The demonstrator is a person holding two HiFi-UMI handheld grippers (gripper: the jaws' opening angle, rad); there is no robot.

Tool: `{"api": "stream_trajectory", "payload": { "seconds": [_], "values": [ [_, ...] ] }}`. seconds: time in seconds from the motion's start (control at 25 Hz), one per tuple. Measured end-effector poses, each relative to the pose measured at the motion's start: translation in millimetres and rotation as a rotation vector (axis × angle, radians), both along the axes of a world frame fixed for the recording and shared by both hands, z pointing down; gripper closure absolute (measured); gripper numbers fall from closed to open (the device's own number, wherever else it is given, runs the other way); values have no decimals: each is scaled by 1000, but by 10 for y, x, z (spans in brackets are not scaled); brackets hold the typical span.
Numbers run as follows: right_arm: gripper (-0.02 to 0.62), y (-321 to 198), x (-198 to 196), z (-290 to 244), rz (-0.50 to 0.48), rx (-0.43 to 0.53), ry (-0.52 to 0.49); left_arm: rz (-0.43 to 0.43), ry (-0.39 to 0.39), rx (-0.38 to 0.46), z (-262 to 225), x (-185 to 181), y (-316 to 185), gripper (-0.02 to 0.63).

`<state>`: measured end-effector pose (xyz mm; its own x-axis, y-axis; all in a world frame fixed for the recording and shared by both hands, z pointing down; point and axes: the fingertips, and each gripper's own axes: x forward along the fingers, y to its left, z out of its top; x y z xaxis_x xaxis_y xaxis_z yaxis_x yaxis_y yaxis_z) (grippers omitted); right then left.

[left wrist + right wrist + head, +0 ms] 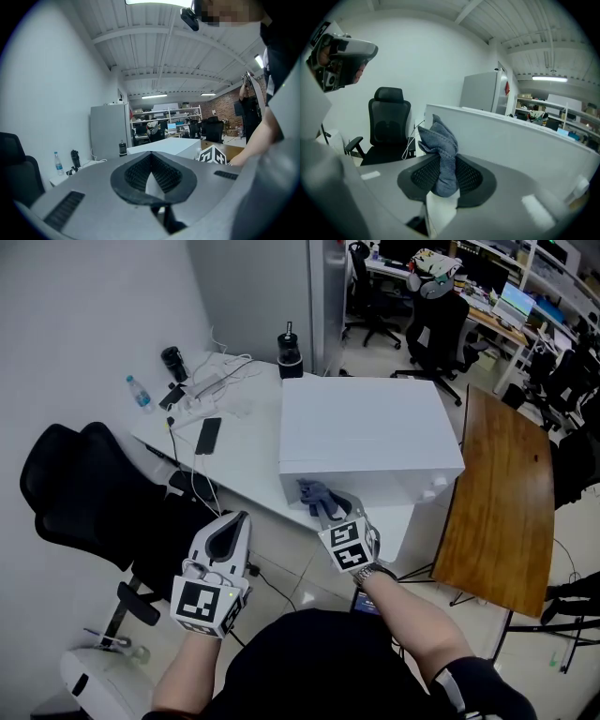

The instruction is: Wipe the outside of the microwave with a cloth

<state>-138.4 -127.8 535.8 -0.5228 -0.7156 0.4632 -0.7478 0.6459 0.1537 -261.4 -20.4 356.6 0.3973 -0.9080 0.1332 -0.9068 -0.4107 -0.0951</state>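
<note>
Nearest the head camera, the left tool [242, 518] hangs low over the floor in front of the person. Its jaws are fully together with nothing between them, and it is well clear of the white microwave [366, 427].

The right tool [325, 509] is the one at work. Its jaws stand partly apart, clamped on a bunched grey-blue cloth [315, 491], and a wad of the cloth sticks out past the tips.

The microwave sits on the white surface [246, 446] with its long side running left to right across the person's front. The cloth is at the lower left end of the near face. It looks to be touching the panel or just short of it, but neither view settles whether it actually presses.

The right gripper view shows the same thing: the white wall lies straight ahead of the cloth and stretches away to the right.

My judgement is that the coming stroke depends on that layout. The unwiped length of this face lies to the right of the cloth, along the long axis, so the right hand would sweep rightward while keeping the wad against the panel. The left hand is farther off and has no part to play yet.
</note>
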Motion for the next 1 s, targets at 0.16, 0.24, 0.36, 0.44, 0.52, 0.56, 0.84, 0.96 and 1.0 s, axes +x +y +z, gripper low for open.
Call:
{"api": "stream_trajectory", "payload": {
  "seconds": [0.16,0.24,0.36,0.44,0.52,0.56,0.84,0.96,1.0],
  "values": [
    [497,-34,211,-15,35,-4,15,28,10,-14,11,124,-67,606],
    [497,-48,308,-16,47,-3,11,42,14,-8,13,196,-100,606],
    [497,-63,467,-12,66,-3,17,54,19,-5,17,308,-135,606],
    [497,-67,584,-3,79,-4,22,62,17,-4,20,389,-155,606],
    [497,-78,695,-3,88,-3,13,68,17,-2,15,477,-186,606],
    [497,-89,753,-6,92,-2,8,71,16,-1,8,525,-205,606],
    [497,-125,1294,-29,145,-9,17,105,1,-5,-75,979,-256,606],
    [497,-144,1510,-43,162,-6,6,109,0,-4,-95,1153,-267,606],
    [497,-147,1586,-44,169,-6,8,112,0,-6,-92,1208,-263,606]
  ]
}}
